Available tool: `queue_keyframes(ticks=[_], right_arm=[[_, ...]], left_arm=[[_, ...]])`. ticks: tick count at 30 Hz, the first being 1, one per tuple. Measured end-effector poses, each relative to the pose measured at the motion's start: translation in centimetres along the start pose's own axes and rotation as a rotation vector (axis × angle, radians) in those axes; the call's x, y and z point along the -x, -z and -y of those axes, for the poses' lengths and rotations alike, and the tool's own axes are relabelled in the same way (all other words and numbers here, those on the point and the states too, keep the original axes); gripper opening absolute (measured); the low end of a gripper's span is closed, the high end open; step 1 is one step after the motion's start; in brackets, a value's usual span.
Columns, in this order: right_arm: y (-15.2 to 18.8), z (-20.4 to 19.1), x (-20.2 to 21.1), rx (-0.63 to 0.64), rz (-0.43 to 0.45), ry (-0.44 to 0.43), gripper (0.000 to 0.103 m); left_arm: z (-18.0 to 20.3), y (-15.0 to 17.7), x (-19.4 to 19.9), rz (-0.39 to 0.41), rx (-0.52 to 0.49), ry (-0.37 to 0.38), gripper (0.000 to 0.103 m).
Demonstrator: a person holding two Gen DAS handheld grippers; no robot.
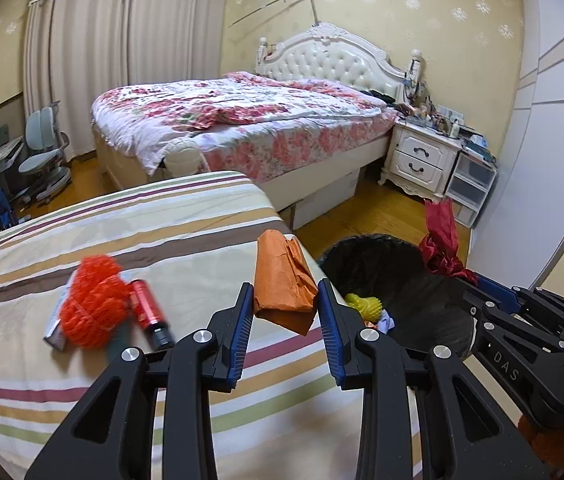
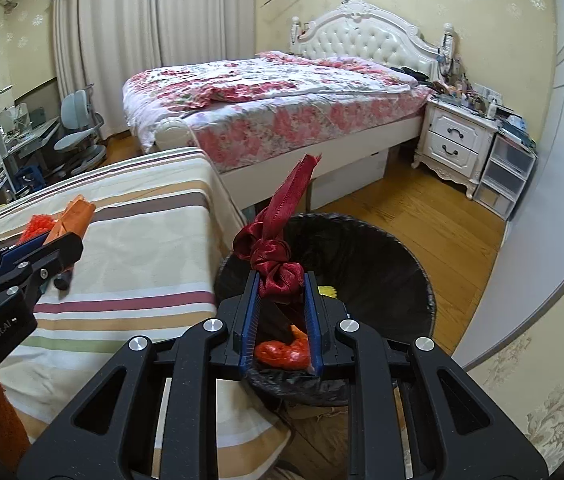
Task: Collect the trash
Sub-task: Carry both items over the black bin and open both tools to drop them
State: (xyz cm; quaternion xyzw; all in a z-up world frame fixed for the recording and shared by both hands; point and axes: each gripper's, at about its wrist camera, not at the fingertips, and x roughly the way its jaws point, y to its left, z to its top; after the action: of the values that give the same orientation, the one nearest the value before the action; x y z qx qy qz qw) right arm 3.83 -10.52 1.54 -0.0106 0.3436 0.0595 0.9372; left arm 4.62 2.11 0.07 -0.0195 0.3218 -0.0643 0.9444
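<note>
Your left gripper (image 1: pixel 285 300) pinches the orange paper packet (image 1: pixel 284 280) lifted just off the striped bed (image 1: pixel 161 216), at the edge nearest the bin. Your right gripper (image 2: pixel 280 280) clamps the red ribbon (image 2: pixel 277 256) over the black-lined bin (image 2: pixel 382 248), open floor beyond.

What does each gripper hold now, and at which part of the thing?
Left gripper holds the orange packet by its lower end. Right gripper holds the red ribbon at its knotted bunch.
</note>
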Motion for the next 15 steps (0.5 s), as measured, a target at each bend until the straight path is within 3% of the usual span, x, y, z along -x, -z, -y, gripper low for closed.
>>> queue_keyframes(ticks=[15], right_arm=[[0.4, 4.4, -4.3, -0.072, -0.056, 0.032, 0.021]], left_arm=[[4.7, -1.5, -6.7, -0.061, -0.086, 0.03, 0.033]])
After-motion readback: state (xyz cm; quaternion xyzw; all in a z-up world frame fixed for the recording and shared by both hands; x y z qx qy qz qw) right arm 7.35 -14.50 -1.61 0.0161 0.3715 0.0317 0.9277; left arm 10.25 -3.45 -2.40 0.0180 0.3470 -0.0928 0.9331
